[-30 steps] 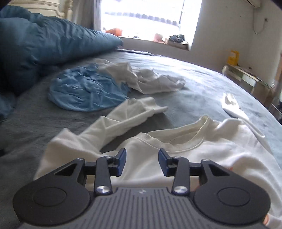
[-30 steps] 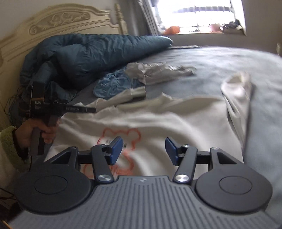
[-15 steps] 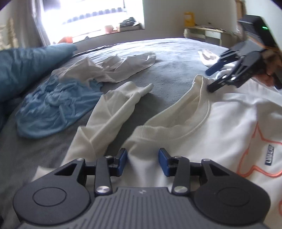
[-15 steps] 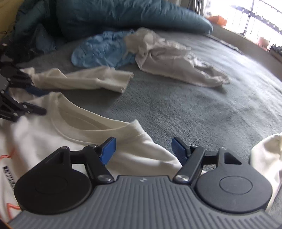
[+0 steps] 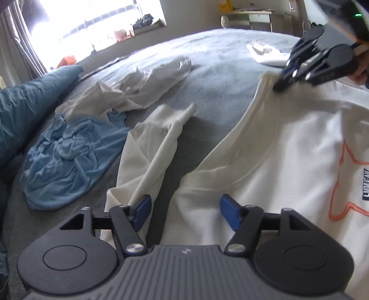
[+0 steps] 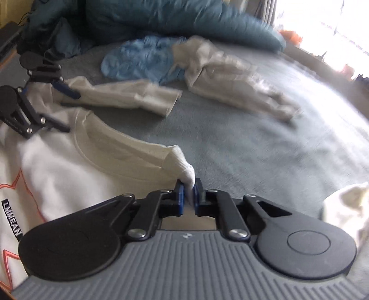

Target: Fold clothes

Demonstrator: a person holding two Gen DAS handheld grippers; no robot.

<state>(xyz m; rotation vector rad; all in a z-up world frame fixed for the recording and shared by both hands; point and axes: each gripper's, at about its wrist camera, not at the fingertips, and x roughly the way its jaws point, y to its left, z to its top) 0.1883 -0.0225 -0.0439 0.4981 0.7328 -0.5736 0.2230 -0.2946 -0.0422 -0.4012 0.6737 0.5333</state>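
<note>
Wide grey bedspread (image 5: 221,76) spread across both views, strewn with clothes. At the head end, bunched dark teal quilted duvet (image 6: 175,20). Nearest the cameras, laid flat face-up on the bedspread, white long-sleeved sweatshirt with an orange outline print (image 5: 288,147), collar toward the middle of the bed, one sleeve folded and lying out beside the shoulder. Farther off, crumpled pale cream garment (image 5: 143,90) partly overlapping crumpled light blue garment (image 5: 69,157), both well apart from the sweatshirt body yet near its outflung sleeve. Over by the far edge, small white cloth heap (image 5: 265,52), lying alone. Left gripper (image 5: 185,213) held low and level over the sweatshirt's shoulder beside the collar rib, blue-padded fingers spread wide, nothing between them, the left pad just beside the sleeve seam, the right pad above the chest fabric. Right gripper (image 6: 188,199) reaching in at the opposite shoulder, angled down toward the bedspread, fingers nearly together and pinching a bunched fold of the sweatshirt at the collar's end, a nub of white cloth sticking up between the pads.
</note>
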